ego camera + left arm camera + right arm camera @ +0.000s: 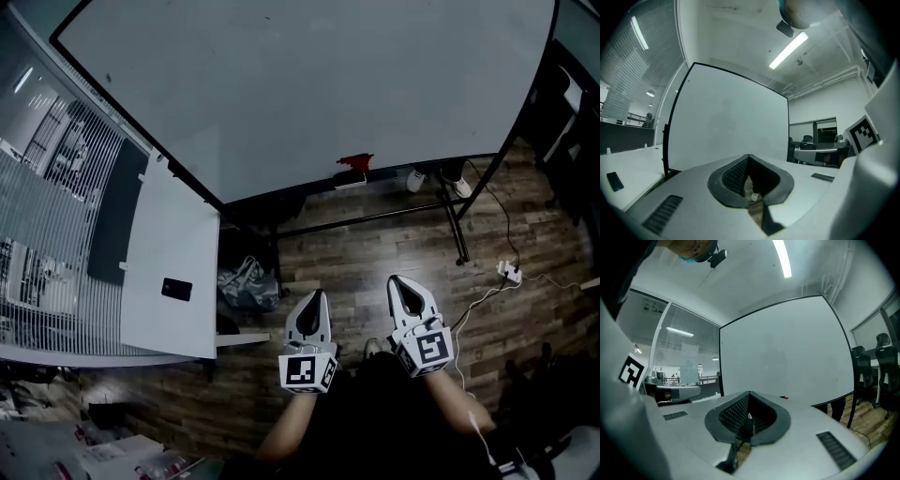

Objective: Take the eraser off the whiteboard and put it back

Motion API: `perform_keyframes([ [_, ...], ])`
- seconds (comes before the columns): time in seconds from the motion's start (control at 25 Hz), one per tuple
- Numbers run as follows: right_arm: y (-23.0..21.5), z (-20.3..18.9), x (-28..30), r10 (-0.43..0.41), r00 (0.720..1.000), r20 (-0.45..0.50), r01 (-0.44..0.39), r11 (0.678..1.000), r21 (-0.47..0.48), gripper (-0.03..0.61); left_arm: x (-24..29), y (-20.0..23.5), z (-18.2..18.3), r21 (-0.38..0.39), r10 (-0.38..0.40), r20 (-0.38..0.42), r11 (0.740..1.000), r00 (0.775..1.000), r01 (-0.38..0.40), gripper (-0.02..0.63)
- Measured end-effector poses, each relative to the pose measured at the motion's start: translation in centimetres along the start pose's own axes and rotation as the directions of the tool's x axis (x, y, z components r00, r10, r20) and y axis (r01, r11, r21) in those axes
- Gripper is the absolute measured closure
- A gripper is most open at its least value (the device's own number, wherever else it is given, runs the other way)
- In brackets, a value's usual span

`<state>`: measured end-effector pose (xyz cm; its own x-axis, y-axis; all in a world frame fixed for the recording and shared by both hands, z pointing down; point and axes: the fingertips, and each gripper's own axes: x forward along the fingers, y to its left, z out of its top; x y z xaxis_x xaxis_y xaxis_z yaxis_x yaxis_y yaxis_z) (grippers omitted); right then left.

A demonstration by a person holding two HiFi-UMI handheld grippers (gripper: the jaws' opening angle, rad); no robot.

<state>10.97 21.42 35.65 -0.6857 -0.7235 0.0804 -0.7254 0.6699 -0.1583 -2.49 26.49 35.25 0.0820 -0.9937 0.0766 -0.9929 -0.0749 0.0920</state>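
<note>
Left hand-held gripper closed, right one closed, eraser on whiteboard

The eraser sat on the lower edge of the whiteboard, right of its middle. In front of the whiteboard and well apart from it, the left gripper and right gripper were side by side above the floor. A desk stood to the whiteboard's left, a bag lay on the floor below its left corner, and a power strip lay beyond its right leg.
</note>
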Motion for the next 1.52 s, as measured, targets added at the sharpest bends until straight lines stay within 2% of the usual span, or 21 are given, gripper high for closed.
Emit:
perform_keyframes([
  [0.32, -1.5, -0.8, 0.9, 0.02, 1.0, -0.019, -0.019, 1.0, 0.021, 0.566, 0.7, -1.1, -0.7, 0.013, 0.029, -0.023, 1.0, 0.999, -0.029, 0.612],
  [0.68, -2.1, -1.0, 4.3, 0.013, 0.999, -0.037, -0.013, 1.0, 0.006, 0.566, 3.7, 0.8, -0.1, 0.014, 0.025, -0.008, 1.0, 1.0, -0.025, 0.612],
  [1.08, -2.4, -2.0, 10.8, -0.059, 0.997, -0.051, 0.058, 0.998, -0.026, 0.566, 9.0, 5.5, -0.7, 0.013, -0.068, -0.018, 0.998, 0.998, 0.068, 0.612],
  [1.52, -1.5, -2.6, 16.8, -0.152, 0.986, -0.063, 0.151, 0.988, -0.024, 0.566, 13.1, 10.8, -0.5, -0.025, -0.162, -0.022, 0.987, 0.987, 0.162, 0.612],
])
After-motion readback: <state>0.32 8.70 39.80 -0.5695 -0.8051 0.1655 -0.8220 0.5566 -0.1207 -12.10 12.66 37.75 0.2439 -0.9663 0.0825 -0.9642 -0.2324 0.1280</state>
